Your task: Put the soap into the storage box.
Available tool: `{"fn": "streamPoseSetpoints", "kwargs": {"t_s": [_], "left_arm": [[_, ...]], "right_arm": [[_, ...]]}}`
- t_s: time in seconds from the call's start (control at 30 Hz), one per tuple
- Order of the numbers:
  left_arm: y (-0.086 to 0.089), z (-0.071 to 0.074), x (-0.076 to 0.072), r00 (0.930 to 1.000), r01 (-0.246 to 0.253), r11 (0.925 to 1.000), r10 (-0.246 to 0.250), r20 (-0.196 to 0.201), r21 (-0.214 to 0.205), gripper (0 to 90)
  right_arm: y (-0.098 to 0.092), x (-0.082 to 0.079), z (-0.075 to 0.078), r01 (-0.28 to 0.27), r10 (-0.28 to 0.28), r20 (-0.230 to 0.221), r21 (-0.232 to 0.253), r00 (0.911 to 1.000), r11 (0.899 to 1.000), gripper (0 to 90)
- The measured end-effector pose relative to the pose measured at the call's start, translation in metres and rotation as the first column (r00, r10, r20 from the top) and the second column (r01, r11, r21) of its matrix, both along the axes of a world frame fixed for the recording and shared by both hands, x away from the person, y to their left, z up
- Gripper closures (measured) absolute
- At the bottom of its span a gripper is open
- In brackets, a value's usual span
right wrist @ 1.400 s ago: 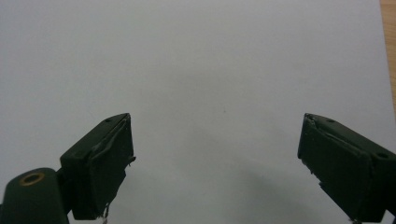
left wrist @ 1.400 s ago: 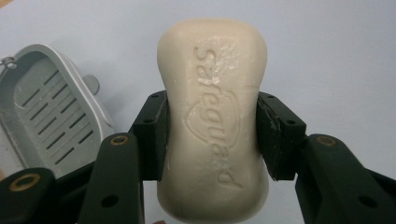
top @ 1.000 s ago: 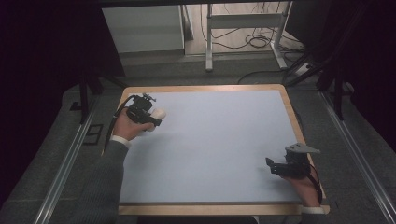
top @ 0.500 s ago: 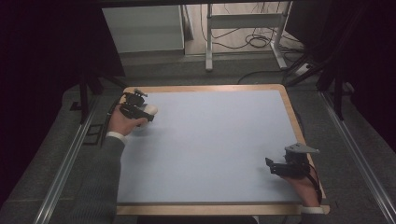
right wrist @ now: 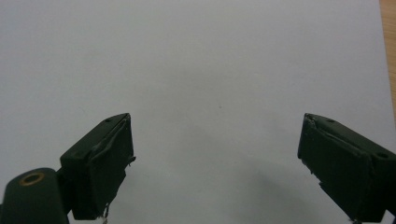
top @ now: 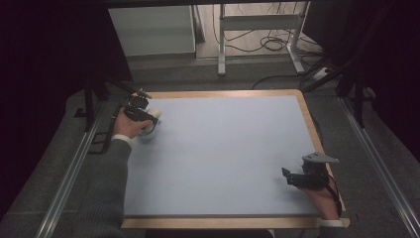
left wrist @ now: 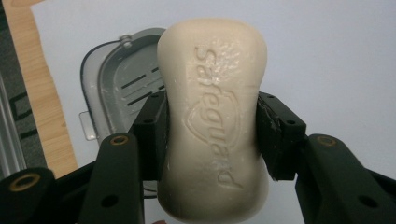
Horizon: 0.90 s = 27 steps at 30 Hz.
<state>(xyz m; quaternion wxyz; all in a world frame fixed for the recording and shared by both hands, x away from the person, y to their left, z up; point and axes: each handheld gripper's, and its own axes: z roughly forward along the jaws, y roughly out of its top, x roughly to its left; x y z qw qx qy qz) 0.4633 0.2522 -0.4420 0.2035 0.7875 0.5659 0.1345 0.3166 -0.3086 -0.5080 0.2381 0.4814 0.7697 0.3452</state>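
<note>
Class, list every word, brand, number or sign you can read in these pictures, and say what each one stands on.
"Safeguard": pressed into the face of the cream soap bar, above a shield emblem, held in the left gripper.
No other writing can be read on the grey soap dish or the table.

A: The soap bar [left wrist: 212, 126] looks waxy and matt, cream, with an embossed logo; its dish [left wrist: 122, 84] is smooth grey plastic.

B: The table [top: 237, 148] top is a matt pale-blue sheet, its rim bare light wood. The left gripper [left wrist: 211, 135] has matt black jaws.
</note>
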Motion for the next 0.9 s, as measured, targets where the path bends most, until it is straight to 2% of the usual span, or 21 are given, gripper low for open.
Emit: {"fn": "streamPoseSetpoints", "kwargs": {"t_s": [0.27,0.63,0.7,0.73,0.77,0.9], "left_arm": [[0.007,-0.013,0.011,0.999,-0.028,0.9996,0.028,-0.036,0.003,49.5],[0.012,-0.023,0.017,0.9956,-0.08,0.9968,0.079,-0.051,-0.003,49.0],[0.012,-0.022,0.016,0.9963,-0.077,0.9969,0.076,-0.041,-0.016,43.9],[0.012,-0.02,0.016,0.997,-0.074,0.9969,0.074,-0.025,-0.027,43.9],[0.011,-0.014,0.013,0.9978,-0.066,0.9968,0.066,0.002,-0.046,38.3],[0.006,-0.004,0.005,0.9991,-0.032,0.9981,0.034,0.026,-0.053,33.9]], "right_arm": [[-0.001,0.0,0.0,0.002,-0.002,-0.002,0.0,1.0,1.0,10.2],[-0.002,0.001,-0.001,0.004,-0.004,-0.004,-0.001,1.0,1.0,10.2],[-0.002,0.001,-0.001,0.003,-0.003,-0.005,-0.001,1.0,1.0,10.2],[-0.002,0.001,-0.001,0.003,-0.003,-0.005,-0.001,1.0,1.0,10.2],[-0.002,0.001,-0.001,0.003,-0.003,-0.007,-0.001,1.0,1.0,10.2],[0.0,0.001,-0.001,-0.002,0.002,-0.006,-0.003,1.0,1.0,10.2]]}}
